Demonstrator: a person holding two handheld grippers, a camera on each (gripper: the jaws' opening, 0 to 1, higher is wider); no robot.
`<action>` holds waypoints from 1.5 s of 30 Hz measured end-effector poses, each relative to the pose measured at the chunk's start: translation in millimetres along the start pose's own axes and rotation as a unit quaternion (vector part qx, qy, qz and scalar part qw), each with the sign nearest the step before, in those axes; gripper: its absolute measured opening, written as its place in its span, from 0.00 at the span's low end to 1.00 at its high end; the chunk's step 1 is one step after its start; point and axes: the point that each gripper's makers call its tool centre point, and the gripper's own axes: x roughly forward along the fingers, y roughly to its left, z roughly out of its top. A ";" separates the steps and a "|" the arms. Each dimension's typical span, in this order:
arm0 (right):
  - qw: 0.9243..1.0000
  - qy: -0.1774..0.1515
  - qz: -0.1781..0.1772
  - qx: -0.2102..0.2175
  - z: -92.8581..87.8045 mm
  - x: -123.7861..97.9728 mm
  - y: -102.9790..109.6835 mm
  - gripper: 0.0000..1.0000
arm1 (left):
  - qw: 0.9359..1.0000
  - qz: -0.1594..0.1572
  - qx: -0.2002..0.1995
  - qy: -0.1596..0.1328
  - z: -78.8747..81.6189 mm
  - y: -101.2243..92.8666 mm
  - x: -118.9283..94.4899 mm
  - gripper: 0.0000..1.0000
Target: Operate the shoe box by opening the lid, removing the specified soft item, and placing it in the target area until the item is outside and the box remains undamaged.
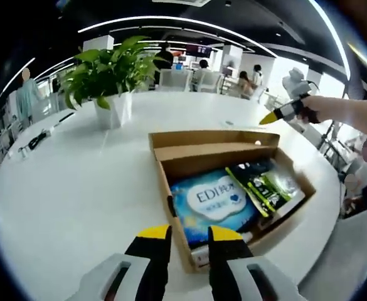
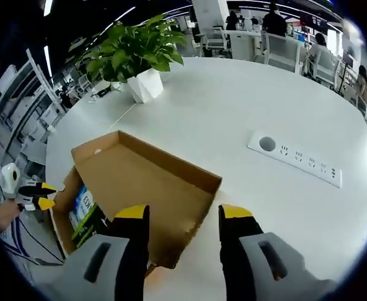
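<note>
Your white table (image 1: 64, 188) carries the shoe box (image 1: 170, 153), lid thrown open toward twelve o'clock; the blue soft pack (image 1: 211, 200) lies inside at its six o'clock; your left gripper (image 1: 189, 233) and right gripper (image 2: 184, 213) hover, jaws spread, pinching nothing.

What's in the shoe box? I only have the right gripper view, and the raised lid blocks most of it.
Observer: The left gripper view shows a blue-and-white soft pack beside a dark pouch with green print, both lying flat inside the box.
Operator: Left gripper holding anything?
Observer: No. The left gripper is open and empty, over the box's near wall.
</note>
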 end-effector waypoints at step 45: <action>0.996 -0.009 0.067 -0.059 -126.6 -95.8 89.4 0.44 | 0.981 -0.174 0.015 0.079 10.9 -100.2 52.3 0.29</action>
